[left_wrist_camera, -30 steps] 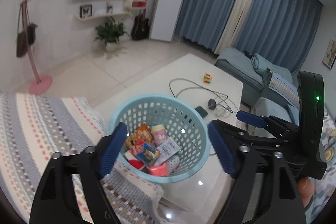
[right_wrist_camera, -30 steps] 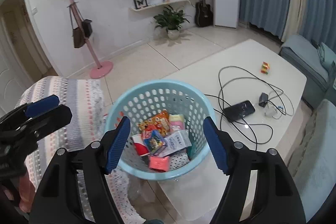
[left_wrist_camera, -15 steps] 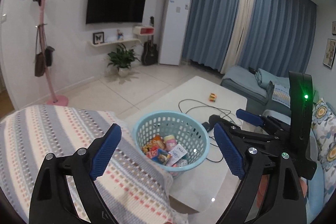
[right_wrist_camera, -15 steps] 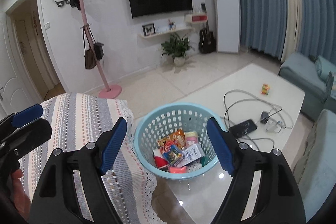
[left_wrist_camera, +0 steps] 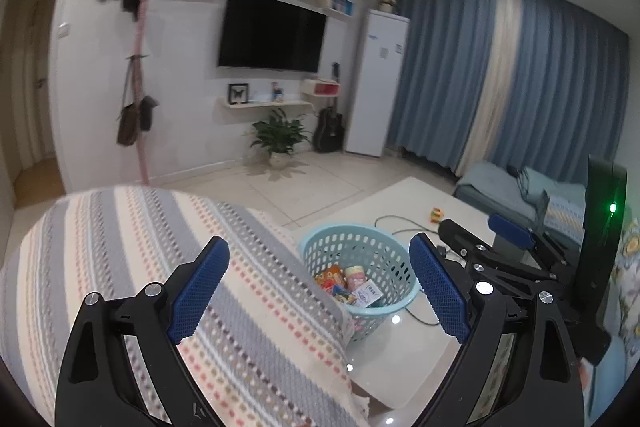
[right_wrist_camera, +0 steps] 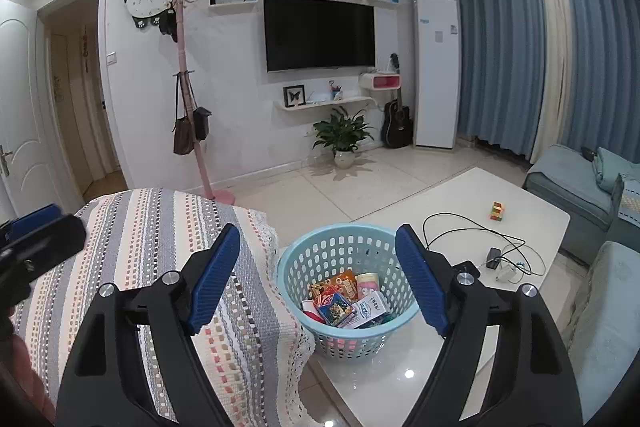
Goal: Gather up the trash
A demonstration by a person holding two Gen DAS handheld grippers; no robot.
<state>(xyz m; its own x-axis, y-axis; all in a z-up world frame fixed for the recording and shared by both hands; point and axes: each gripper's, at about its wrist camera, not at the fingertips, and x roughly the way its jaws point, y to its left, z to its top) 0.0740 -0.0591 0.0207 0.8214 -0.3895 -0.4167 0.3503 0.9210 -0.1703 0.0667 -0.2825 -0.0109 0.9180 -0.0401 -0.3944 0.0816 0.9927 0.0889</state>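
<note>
The left gripper (left_wrist_camera: 316,287) is spread wide with nothing between its blue pads (left_wrist_camera: 198,291), hanging over a striped cover (left_wrist_camera: 140,267) with the basket ahead and to its right. The right gripper (right_wrist_camera: 318,281) is likewise spread and bare-handed, its pads (right_wrist_camera: 422,285) framing the basket (right_wrist_camera: 344,339) from above without touching it; neither set of jaws presses on anything (the left ones are barely widening now, the right ones the same). In the left wrist view the right gripper's black frame shows at the right edge with a green light (left_wrist_camera: 612,207) on it. The basket, pale blue and perforated, stands on the near left corner of the white table (right_wrist_camera: 472,203), just beside the striped cover's lacy hem. Inside it lies the trash (right_wrist_camera: 344,301): bright snack packets, a pink cup, a white carton, piled together at the bottom. Farther along the table, a black cable (right_wrist_camera: 460,227) loops toward a small charger (right_wrist_camera: 494,253) near the right edge, and a coloured cube (right_wrist_camera: 497,211) sits toward the far end. Beyond are a tiled floor, a potted plant (right_wrist_camera: 342,135), a wall-mounted TV (right_wrist_camera: 320,35), a pink coat stand (right_wrist_camera: 188,99) and blue curtains (right_wrist_camera: 500,47).
</note>
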